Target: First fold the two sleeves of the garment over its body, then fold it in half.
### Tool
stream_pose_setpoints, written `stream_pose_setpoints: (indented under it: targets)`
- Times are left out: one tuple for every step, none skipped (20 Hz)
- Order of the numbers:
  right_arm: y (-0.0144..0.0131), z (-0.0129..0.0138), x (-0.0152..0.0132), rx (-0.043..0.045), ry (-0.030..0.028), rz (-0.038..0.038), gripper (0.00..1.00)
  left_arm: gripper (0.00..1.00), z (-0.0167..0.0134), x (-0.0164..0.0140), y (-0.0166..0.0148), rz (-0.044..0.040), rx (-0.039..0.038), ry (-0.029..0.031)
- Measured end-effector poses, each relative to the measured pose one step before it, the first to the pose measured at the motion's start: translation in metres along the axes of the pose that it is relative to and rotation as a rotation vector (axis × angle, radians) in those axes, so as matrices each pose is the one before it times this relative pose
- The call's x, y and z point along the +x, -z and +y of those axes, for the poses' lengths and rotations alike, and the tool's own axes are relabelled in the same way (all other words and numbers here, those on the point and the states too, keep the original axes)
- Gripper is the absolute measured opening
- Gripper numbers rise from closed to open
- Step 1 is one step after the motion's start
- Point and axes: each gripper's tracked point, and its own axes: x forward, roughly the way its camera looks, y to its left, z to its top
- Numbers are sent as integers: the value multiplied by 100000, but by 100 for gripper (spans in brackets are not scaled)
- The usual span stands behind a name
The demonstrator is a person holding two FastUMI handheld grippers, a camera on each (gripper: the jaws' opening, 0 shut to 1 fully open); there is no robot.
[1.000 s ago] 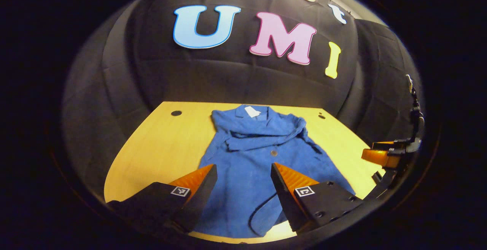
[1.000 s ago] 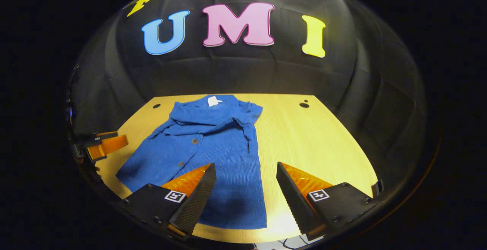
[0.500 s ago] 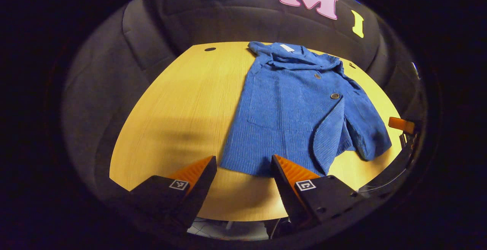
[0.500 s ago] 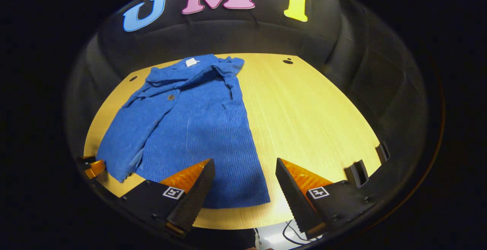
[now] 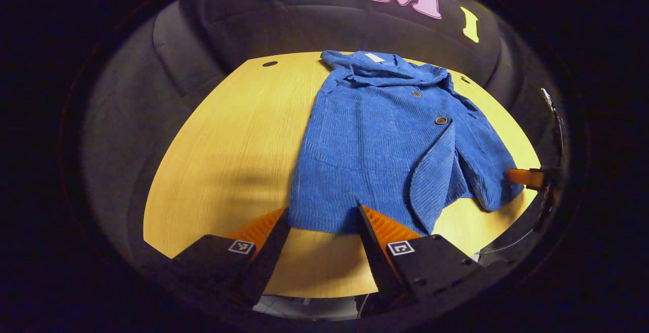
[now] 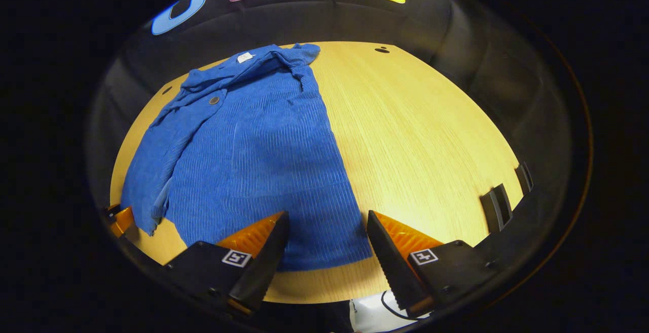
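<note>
Left gripper (image 5: 323, 216) and right gripper (image 6: 327, 221) both gaping wide and empty just above the near hem of the soft, limp blue ribbed-knit buttoned cardigan (image 5: 385, 140) lying flat on the pale wooden table (image 5: 238, 140); probably light, best pinched at the hem corners.

Yellow wooden table (image 5: 228, 135), black clips (image 6: 499, 204)
</note>
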Motion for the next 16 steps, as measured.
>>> stream_pose_setpoints:
  targets:
    - [-281,-75,201,1439,106,-1879,92,78,-465,-96,69,-107,-699,1913]
    - [16,-32,123,-179,-921,1463,91,65,-321,-19,-86,393,-524,-50]
    - [-241,171,31,-1213,-857,522,86,58,80,389,17,-300,1668,-133]
    - [-41,573,80,-1609,-1913,877,72,56,-572,-285,-132,-186,971,3224]
    - [-91,568,131,-1732,-1820,1048,60,51,-765,925,91,-57,-1252,1177]
    - [-59,406,-58,-1095,-446,-89,39,22,-346,-194,-201,137,94,521]
    - [115,117,-112,-1529,1318,507,19,22,-313,28,-315,323,1435,1635]
    - [-152,61,112,-2273,400,-308,11,22,-68,769,248,-224,-1499,-1503]
    - [-76,26,435,-2566,-664,-185,11,2,-473,-406,-585,114,-1330,1647]
    - [-21,195,-405,-1735,-919,-257,3,2,-335,212,-198,-393,333,2096]
    - [12,249,35,88,-1955,-181,3,2,-211,442,-284,-156,-714,1159]
    - [-198,55,20,1794,-1290,273,1,0,-515,-55,-218,-61,-761,2826]
    - [11,102,91,2164,-866,349,1,0,-281,230,75,583,-478,1706]
    - [-139,-66,-38,873,-263,513,1,0,72,-163,-233,-347,-691,-13]
    - [-566,184,-189,51,-181,-1211,1,0,206,-121,-661,-1406,115,-201]
    - [-790,220,-358,-116,-502,-1281,1,0,29,-188,-547,-1202,167,205]
